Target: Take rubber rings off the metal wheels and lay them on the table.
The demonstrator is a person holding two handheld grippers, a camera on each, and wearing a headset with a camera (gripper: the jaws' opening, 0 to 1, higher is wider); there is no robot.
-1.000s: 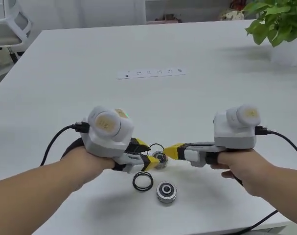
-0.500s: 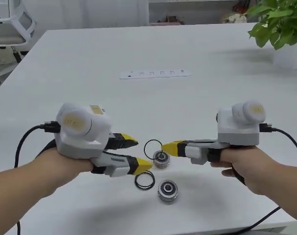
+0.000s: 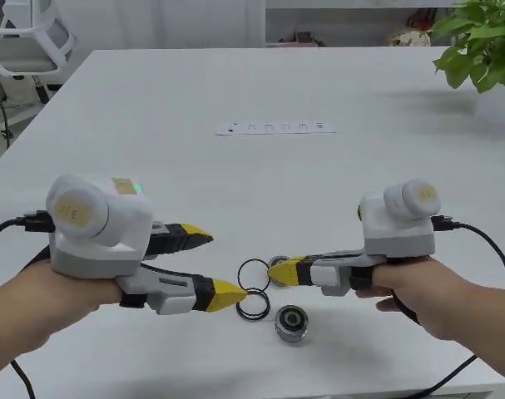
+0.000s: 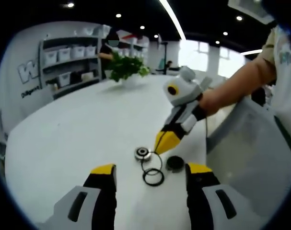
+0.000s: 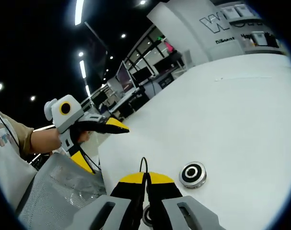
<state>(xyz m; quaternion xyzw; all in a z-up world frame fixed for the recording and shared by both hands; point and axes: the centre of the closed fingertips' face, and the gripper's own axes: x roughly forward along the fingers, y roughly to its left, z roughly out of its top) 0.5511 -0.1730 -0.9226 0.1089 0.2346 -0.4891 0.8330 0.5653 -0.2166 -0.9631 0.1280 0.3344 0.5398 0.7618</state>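
The right gripper [image 3: 279,271] has its jaws pressed together on a thin rubber ring [image 3: 240,274], pinching only a short stretch of it so the loop hangs free in front of the yellow tips; in the right gripper view the ring rises as a dark line from the seam between the shut jaws, which suggests a firm grip on the band itself rather than on any metal; the gripper is held low over the table [image 3: 252,183], probably so the ring can be laid down rather than dropped; the left gripper [image 3: 212,264] has its jaws wide apart and empty, drawn off to the side, likely to give the other room and to stand ready for the next wheel; a second ring [image 3: 239,307] lies flat on the table just beside the held one, so one removal looks done already; the far wheel [image 3: 276,263] sits just behind the right gripper's tip, partly hidden; the near wheel [image 3: 291,322] stands closer to the person, beside the flat ring; its rim looks dark, though I cannot tell for certain whether it wears a ring.
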